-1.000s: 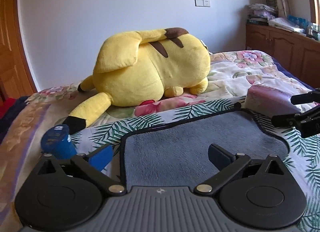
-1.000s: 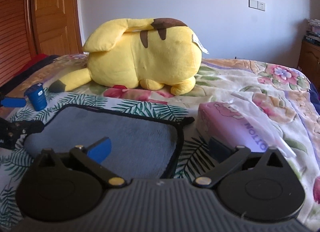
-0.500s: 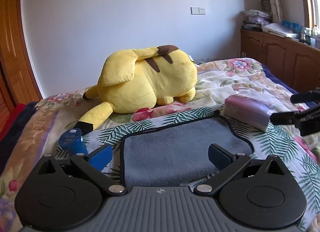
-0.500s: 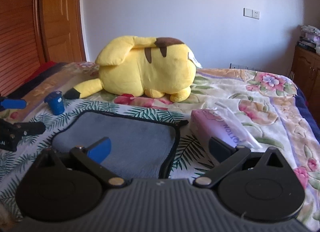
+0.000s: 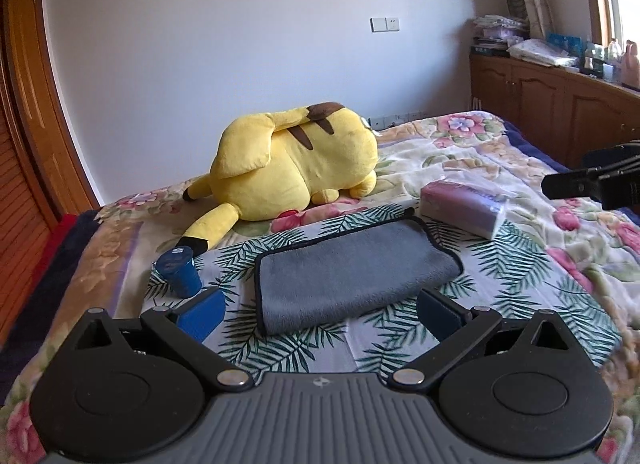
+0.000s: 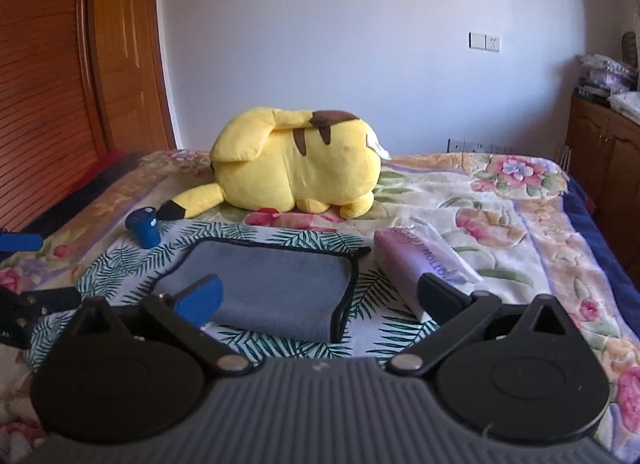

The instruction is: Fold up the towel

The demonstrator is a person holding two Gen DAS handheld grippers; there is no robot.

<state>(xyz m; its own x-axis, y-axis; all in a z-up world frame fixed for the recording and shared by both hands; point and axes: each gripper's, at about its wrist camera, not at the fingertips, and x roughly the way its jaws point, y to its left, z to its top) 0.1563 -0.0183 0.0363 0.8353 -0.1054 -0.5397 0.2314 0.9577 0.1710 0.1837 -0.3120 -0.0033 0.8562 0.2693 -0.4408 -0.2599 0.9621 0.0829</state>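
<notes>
Both tools spread wide, empty: left tool [image 5: 320,310], right tool [image 6: 318,296]. Towel [image 5: 352,270] folded, flat on bed [image 5: 520,264], between cup [image 5: 179,270] and tissue pack [image 5: 464,208]. Risk: another approach snags black hem, drags fold open, or knocks cup over.

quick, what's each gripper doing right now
Left gripper: open, holding nothing, off the towel.
Right gripper: open, holding nothing.

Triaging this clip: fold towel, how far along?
Looks done: the grey towel lies doubled on the bed, with a rounded fold at its near edge. In hand: nothing; left gripper and right gripper are open, clear of it. Left: perhaps another fold.
</notes>
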